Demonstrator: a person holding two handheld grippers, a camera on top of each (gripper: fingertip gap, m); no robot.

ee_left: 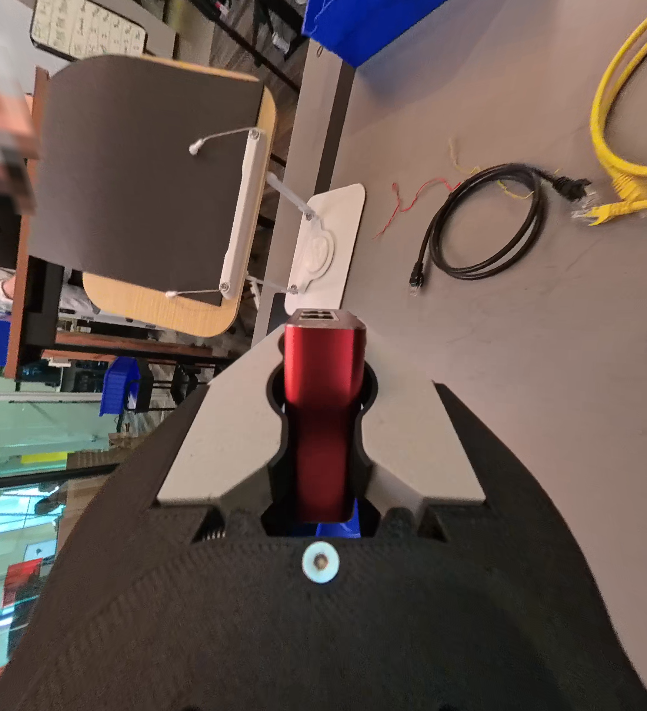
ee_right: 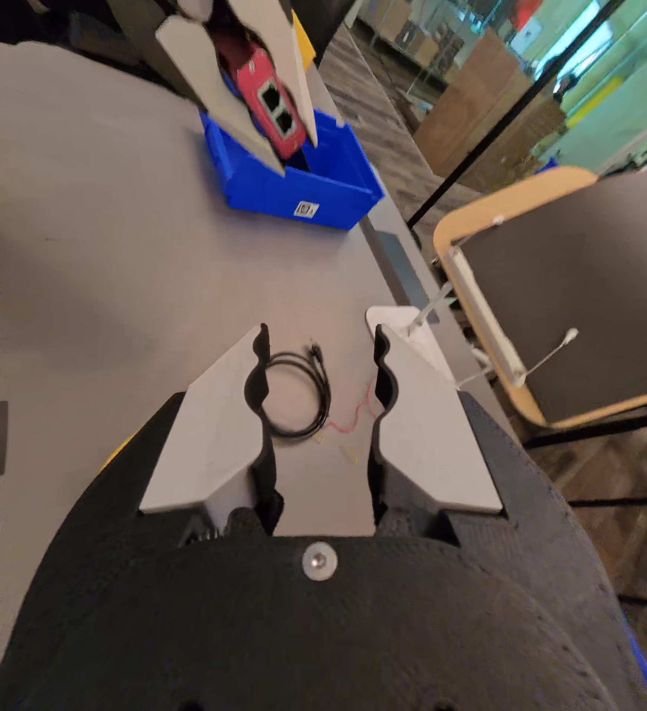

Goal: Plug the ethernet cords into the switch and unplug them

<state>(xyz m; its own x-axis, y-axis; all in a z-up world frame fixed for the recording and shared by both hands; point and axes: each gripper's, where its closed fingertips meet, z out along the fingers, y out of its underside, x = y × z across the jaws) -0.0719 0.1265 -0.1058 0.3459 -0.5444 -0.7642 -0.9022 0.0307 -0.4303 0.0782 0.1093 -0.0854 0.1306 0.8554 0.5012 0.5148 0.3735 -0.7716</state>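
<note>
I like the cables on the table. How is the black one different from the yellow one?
The black cable is thin; the yellow cable is thicker. The black cable lies in a small closed coil, while the yellow cable runs in long loops off the picture's edge. Both lie loose on the grey table, unplugged, with their plug ends close together.

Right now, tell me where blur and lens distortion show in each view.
Left wrist view: wide-angle bending curves the table edge; the yellow cord and the far room are smeared, while the red switch in the left gripper stays fairly sharp. Right wrist view: the switch and blue bin are motion-blurred, the black cord soft, edges stretched.
</note>
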